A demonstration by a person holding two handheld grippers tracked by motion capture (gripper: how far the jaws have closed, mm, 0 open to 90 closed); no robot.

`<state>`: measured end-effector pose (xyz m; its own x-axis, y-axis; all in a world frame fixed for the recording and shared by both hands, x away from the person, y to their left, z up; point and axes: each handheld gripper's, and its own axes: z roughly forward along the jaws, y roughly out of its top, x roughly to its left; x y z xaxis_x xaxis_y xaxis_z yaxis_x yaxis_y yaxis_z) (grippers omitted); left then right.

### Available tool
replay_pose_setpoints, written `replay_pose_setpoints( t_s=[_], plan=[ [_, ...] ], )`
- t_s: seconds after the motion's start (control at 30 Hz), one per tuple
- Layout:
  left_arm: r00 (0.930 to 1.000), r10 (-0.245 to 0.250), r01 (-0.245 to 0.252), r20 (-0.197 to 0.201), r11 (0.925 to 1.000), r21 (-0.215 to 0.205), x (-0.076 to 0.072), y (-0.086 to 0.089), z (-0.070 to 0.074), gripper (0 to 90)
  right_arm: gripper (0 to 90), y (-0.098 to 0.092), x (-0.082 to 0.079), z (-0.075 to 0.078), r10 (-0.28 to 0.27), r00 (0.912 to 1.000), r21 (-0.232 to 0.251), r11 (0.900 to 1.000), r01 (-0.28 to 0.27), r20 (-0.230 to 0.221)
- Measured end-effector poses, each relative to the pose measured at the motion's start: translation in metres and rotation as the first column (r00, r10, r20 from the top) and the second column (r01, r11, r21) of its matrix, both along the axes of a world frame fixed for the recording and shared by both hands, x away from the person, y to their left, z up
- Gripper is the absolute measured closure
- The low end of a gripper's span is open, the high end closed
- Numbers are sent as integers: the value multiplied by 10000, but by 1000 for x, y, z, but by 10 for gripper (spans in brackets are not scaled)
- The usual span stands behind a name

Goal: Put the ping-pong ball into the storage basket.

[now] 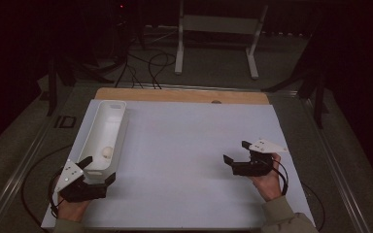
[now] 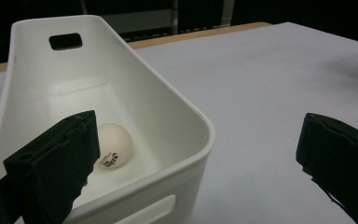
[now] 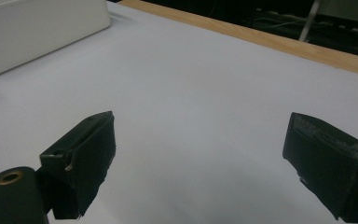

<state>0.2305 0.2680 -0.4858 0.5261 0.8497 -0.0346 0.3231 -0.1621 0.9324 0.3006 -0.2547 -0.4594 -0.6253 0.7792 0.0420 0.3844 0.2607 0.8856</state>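
Observation:
A long white bin (image 1: 118, 127) lies along the left side of the white table sheet (image 1: 184, 145). A white ping-pong ball (image 1: 107, 152) with a small printed logo rests in its near end (image 2: 114, 146). My left gripper (image 1: 97, 170) is open and straddles the bin's near right corner (image 2: 186, 154), one jaw over the bin's inside and one outside it. My right gripper (image 1: 235, 153) is open over bare sheet at the right, nothing between its jaws (image 3: 196, 154). The bin's side (image 3: 37, 28) shows at the far left of the right gripper view.
A wooden table edge (image 1: 182, 95) runs along the back of the sheet. Beyond it stand a white metal frame (image 1: 218, 29) and cables on the floor (image 1: 141, 68). Cables trail from both grippers.

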Motion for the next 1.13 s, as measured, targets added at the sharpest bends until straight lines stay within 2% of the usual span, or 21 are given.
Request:
replay_pose_setpoints(
  t_s=[0.13,0.27,0.57,0.77,1.0,1.13],
  plan=[
    [10000,94,-94,15,9999,-104,1,1,0,1,89,-8,-10,-15,-96,10000,-81,9999,97,24],
    [9999,141,-141,23,9998,-142,2,1,-1,1,90,-20,-19,-22,-333,9988,540,9980,314,357],
    [9997,258,-257,34,9996,-137,4,2,-1,1,89,-30,-36,-22,-374,9932,894,9956,276,1101],
    [9994,325,-323,107,9992,-237,6,3,0,1,87,-32,-45,-17,-409,9841,1024,9945,234,1727],
    [9995,273,-271,148,9995,-175,6,1,0,1,87,-32,-49,-19,-470,9820,988,9947,292,1830],
    [9995,270,-268,146,9995,-138,6,1,0,1,87,-33,-48,-22,-480,9845,1062,9939,303,1689]
  ],
)
